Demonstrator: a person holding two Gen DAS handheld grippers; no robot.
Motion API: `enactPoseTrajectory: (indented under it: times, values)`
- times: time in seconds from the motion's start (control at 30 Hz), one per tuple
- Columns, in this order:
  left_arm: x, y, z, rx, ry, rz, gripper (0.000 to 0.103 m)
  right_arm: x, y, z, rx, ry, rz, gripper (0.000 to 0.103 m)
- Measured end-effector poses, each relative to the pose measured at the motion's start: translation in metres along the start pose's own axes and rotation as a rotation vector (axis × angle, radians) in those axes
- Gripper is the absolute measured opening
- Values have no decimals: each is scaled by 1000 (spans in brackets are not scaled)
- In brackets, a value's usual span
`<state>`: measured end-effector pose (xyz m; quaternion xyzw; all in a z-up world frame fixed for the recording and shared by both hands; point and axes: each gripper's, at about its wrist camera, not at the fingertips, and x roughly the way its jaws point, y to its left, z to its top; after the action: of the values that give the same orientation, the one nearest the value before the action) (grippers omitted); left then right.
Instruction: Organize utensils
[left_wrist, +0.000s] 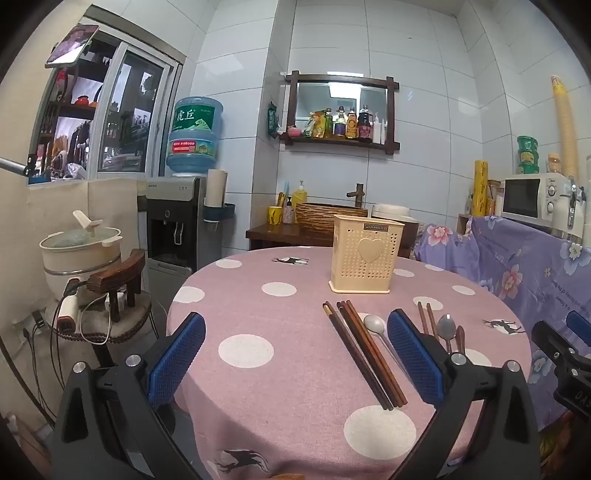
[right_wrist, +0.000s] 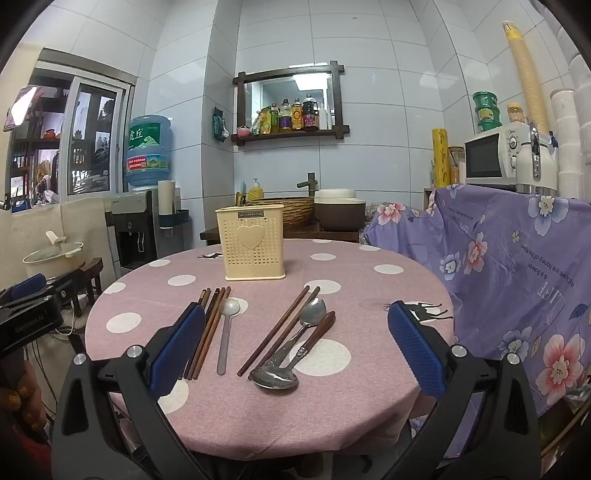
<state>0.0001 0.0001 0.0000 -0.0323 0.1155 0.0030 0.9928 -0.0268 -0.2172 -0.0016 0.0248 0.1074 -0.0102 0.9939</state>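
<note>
Left tongs (left_wrist: 295, 354): spread wide and holding nothing, hovering low over the near side of the bench (left_wrist: 258, 295).
Right tongs (right_wrist: 295, 347): also spread wide and empty, hovering above the near edge, with the utensils lying ahead between the two blue pads.
Utensils, left group: a bundle of dark wooden chopsticks (right_wrist: 207, 332) lay side by side, with a pale plastic spoon (right_wrist: 226, 332) just beside them on the right.
Utensils, right group: a loose pair of brown chopsticks (right_wrist: 279, 330), a metal spoon (right_wrist: 308, 317), a wooden-handled piece (right_wrist: 317, 334) and a larger metal spoon (right_wrist: 274, 377) lay overlapping near the middle.
Holder: a cream perforated box (right_wrist: 254, 242) with a heart on its front stood upright further back on the bench, well apart from the utensils; nothing showed above its rim.
Look of the utensils: thin, flat on the cloth, the metal ones shiny and likely slippery.
Risk, grip: a chopstick might roll or slip from the pads, since it sat so low on the cloth.
Risk, tangle: lifting one piece from the right pile could drag its neighbours along.
Risk, cloth: pads pressed too low might snag the dotted cloth (right_wrist: 332, 406).
Risk, holder: a careless drop could tip the light box.
</note>
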Motion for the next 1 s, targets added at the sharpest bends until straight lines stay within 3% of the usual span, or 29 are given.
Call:
enactPoseTrajectory:
  times: [1.0]
  values:
    - [1, 1, 0, 3, 14, -7, 98, 1, -1, -2, 1, 3, 3, 98]
